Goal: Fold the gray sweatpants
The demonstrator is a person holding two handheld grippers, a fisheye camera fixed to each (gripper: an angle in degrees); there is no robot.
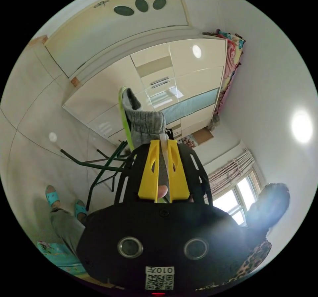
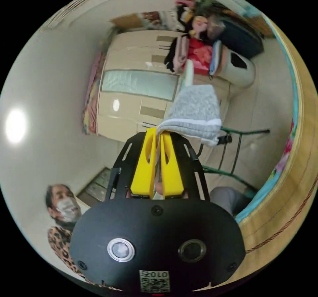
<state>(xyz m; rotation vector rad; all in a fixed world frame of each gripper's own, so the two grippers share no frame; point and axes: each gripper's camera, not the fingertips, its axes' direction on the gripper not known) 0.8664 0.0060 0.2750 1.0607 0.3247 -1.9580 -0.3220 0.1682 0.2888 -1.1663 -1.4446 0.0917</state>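
in the left gripper view, the left gripper (image 1: 163, 142) is seen with its two yellow jaws drawn close together, clenched on an edge of the gray sweatpants (image 1: 143, 122); a thin pale strip of the cloth runs down the narrow slot between the jaws, and the rest of the garment is bunched just beyond the jaw tips, so its full shape is hidden; behind the bunched cloth a green-edged board on dark green metal legs (image 1: 102, 168) is partly covered by the gripper's black body; a cream wardrobe (image 1: 172, 85) is seen well beyond the tips, and a window (image 1: 237, 196) lies off to one side of the gripper, washed out by glare; a person's feet in turquoise slippers (image 1: 52, 197) are cut off by the black housing.

in the right gripper view, the right gripper (image 2: 158, 135) is likewise closed, both yellow jaws pressing on the sweatpants' white-striped hem (image 2: 195, 123); the gray cloth stands up just past the tips as a folded lump, and what lies beneath it cannot be made out; a pile of coloured things (image 2: 198, 50) far beyond the tips is too blurred to name, perhaps clothes or bags; a wooden edge (image 2: 298, 178) curves along one side of the gripper, distorted by the lens.
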